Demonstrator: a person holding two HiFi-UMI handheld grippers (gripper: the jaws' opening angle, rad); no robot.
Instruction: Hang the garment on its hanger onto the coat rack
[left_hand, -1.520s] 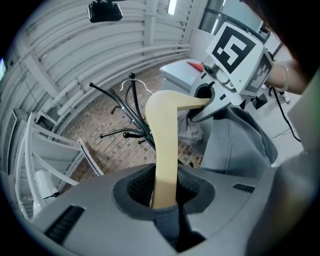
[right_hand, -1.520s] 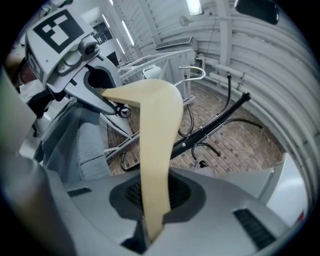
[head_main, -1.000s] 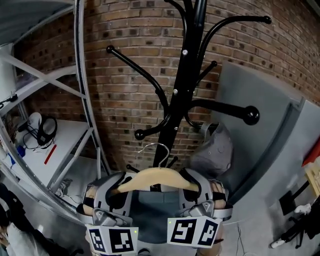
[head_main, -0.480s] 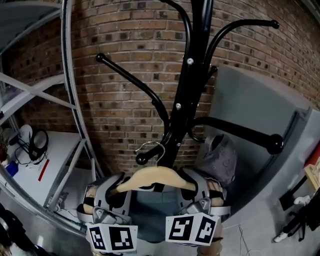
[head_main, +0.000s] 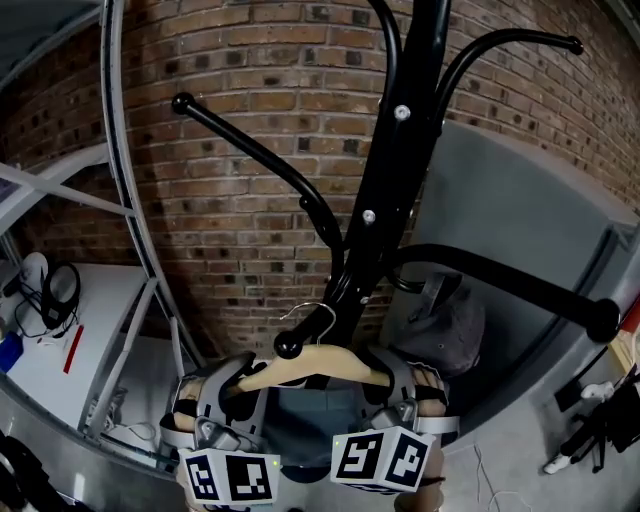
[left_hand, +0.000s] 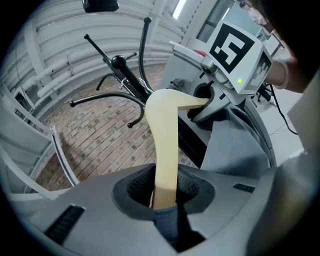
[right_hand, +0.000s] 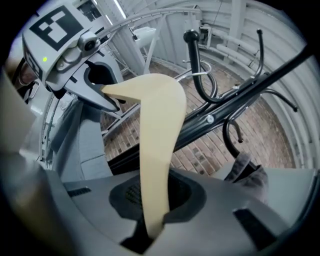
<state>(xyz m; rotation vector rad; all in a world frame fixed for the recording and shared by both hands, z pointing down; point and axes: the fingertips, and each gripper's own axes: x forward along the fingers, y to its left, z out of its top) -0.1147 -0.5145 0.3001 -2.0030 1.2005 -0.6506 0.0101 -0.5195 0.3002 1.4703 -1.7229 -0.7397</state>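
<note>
Low against the red brick wall (head_main: 250, 120), right in front of the tall black metal coat rack (head_main: 400, 170), the pale wooden hanger (head_main: 315, 362) w/ its thin wire hook (head_main: 318, 318) sits roughly level betw. both tools. The left gripper (head_main: 238, 380) is clamped on the hanger's left shoulder end, its pads pinching the wood plus a fold of the blue-grey fabric garment (head_main: 305, 425) that drapes below. The right gripper (head_main: 397, 378) is clamped on the opposite end.

The hook stands upright right at the ball tip of a short lower black peg (head_main: 289, 346). Whether the wire is already over the peg or just beside it can't be told. A crumpled grey cloth item (head_main: 445, 325) hangs off the rack further right.

Handling, as a judgement:
- **Hanger:** stiff & light, so a two-end grip gives good control of tilt. The smooth wood could rotate in the pads if held loosely.
- **Garment:** soft & limp, prob. little weight, but apt to swing or slide off a tilted shoulder.
- **Best hold:** the shoulder ends, bar kept level.
- **Wire hook:** thin and may twist, so it wants lining up w/ the peg, not forcing.
</note>
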